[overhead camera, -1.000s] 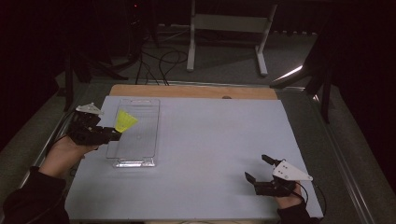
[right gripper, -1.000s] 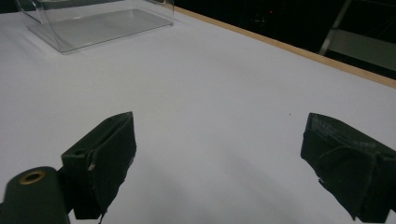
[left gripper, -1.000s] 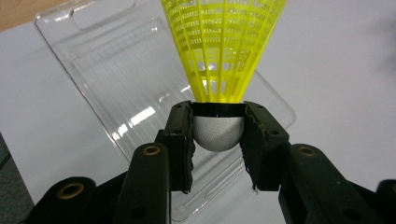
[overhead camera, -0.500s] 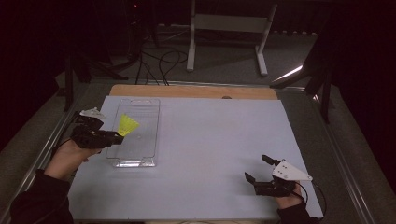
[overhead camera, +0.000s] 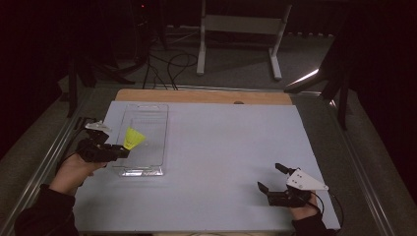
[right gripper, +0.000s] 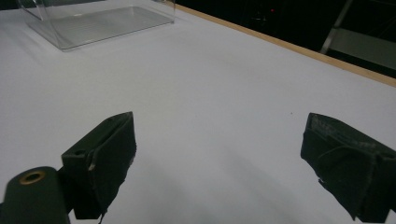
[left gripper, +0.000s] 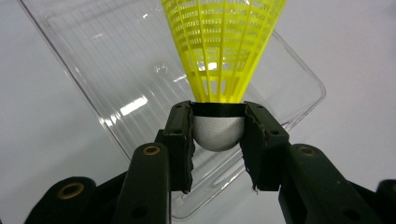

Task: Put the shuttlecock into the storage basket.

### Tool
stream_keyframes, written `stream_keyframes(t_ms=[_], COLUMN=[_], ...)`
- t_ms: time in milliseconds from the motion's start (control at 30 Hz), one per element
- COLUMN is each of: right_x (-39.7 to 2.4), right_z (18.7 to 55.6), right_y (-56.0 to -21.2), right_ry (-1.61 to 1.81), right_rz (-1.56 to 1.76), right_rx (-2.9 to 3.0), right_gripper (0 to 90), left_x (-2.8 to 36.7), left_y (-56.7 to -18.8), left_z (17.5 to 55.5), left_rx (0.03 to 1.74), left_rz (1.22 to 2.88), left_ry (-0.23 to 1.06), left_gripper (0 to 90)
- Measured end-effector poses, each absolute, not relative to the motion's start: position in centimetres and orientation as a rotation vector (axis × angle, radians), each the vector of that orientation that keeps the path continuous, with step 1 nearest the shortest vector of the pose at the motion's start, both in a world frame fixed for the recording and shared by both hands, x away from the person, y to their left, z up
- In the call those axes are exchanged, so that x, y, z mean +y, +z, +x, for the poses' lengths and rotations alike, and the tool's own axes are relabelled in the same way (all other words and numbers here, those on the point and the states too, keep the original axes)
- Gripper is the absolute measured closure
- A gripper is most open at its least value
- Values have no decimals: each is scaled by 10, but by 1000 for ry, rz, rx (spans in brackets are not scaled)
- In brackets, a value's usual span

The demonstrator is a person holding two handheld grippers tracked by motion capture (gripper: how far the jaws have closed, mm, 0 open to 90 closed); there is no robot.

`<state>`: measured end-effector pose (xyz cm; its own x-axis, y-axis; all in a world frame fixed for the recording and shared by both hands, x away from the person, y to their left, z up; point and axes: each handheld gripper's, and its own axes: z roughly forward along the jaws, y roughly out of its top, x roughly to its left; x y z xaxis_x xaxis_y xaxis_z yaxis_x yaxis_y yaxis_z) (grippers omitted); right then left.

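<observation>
Left claw (left gripper: 218, 140) clenched on the white rounded cork of a yellow plastic mesh shuttlecock (left gripper: 223, 51), long axis in line with the jaws, skirt flaring away over a clear rectangular plastic tray (overhead camera: 142, 135). Right claw (overhead camera: 271, 178) released, jaws wide apart, low over the white-covered worktop (overhead camera: 221, 147) near its right front. Room dark; grey metal stand (overhead camera: 241, 29) on the floor behind.

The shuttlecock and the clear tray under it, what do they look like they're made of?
Shuttlecock: the yellow skirt looks like moulded plastic, an open lattice of ribs; its rounded grey-white base, matte and finely textured, may be foam or cork. Tray: clear, glossy rigid plastic, ribbed floor catching light reflections.
</observation>
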<state>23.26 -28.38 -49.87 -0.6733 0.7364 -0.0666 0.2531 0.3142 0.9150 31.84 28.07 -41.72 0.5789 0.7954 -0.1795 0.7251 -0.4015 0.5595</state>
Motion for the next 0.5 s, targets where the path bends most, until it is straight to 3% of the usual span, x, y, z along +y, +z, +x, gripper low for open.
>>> stream_keyframes(t_ms=[500], right_x=[-283], right_z=[233], right_y=[-499], right_ry=[1338], right_rz=[874], right_rx=[2114], right_gripper=[101], left_x=[285], left_y=[-432], left_z=[318], left_rx=[1229], left_rz=[2242], left_ry=[133], left_gripper=[656])
